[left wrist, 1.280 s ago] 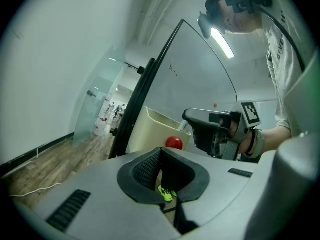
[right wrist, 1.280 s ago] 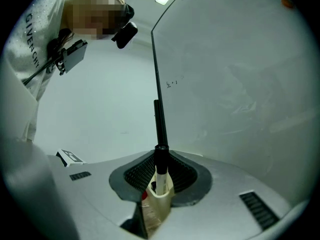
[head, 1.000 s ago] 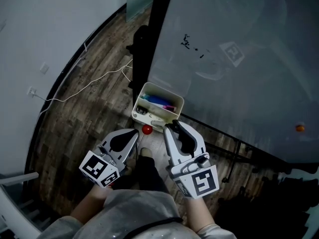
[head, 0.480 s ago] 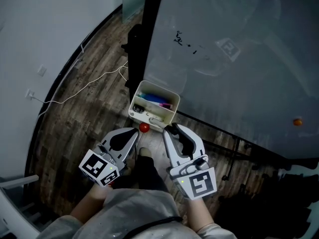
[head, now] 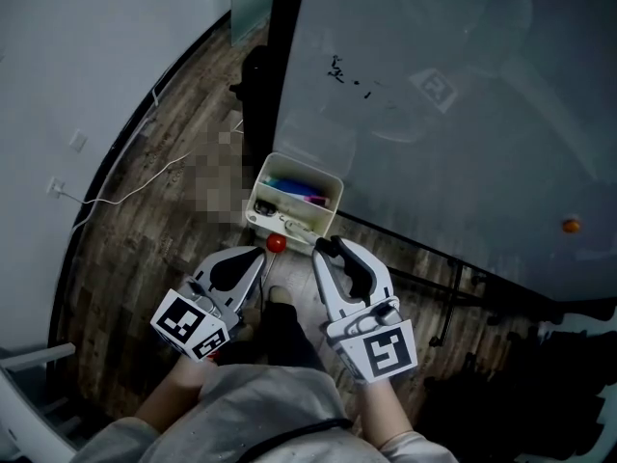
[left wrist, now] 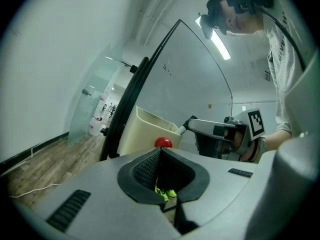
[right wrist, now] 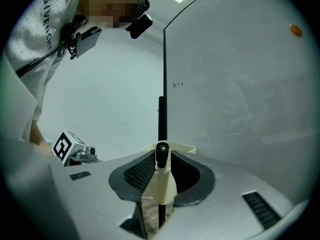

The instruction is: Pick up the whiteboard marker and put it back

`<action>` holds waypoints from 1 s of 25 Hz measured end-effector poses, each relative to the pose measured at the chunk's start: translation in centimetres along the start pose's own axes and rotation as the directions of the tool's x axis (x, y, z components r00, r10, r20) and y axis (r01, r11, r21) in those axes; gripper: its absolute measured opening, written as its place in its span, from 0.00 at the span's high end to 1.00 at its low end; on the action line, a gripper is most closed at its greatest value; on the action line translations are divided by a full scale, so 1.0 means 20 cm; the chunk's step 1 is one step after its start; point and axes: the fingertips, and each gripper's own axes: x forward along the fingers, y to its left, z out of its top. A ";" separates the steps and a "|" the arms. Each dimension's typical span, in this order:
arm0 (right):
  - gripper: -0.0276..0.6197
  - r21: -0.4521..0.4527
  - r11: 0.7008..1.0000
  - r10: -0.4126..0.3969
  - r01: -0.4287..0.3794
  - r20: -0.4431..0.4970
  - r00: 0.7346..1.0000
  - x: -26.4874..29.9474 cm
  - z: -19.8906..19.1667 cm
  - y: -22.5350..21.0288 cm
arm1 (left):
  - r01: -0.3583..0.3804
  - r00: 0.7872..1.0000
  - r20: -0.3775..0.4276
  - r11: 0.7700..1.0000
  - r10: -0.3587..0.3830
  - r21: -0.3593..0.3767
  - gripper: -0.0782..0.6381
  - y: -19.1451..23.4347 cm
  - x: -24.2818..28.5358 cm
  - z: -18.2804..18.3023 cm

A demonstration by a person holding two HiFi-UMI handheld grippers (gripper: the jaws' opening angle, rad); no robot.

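Put-back step in hand: right gripper (head: 326,250) clamps the whiteboard marker (right wrist: 161,181) just short of the cream tray (head: 332,204) on the whiteboard (head: 463,152), left gripper (head: 256,255) pinched closed and empty; next move probably needs the marker lifted over the rim, then released.

Left gripper (head: 256,256) and right gripper (head: 326,250): light-grey plastic shells, black ribbed pads (left wrist: 145,170), white cubes with black square markers (head: 190,325); wearer in grey speckled top (head: 255,415), dark trousers (head: 286,334).
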 end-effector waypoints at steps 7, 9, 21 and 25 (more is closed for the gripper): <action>0.80 0.015 1.000 -0.018 0.018 -0.008 1.000 -0.03 -0.01 0.00 | 0.012 1.000 0.000 1.000 -0.012 0.001 0.87 -0.02 -0.01 0.00; 0.80 0.020 1.000 -0.021 0.021 -0.007 1.000 -0.04 -0.01 0.00 | 0.019 1.000 0.002 1.000 -0.019 -0.001 0.87 -0.03 -0.02 0.00; 0.80 0.067 0.995 -0.066 0.072 -0.088 0.994 -0.15 -0.10 0.02 | 0.054 0.999 -0.001 0.999 -0.054 0.007 0.87 -0.09 -0.05 0.01; 0.86 0.043 0.997 -0.061 0.065 -0.095 0.994 -0.17 -0.09 0.07 | 0.069 0.998 -0.007 0.997 -0.068 0.036 0.87 -0.13 -0.07 0.02</action>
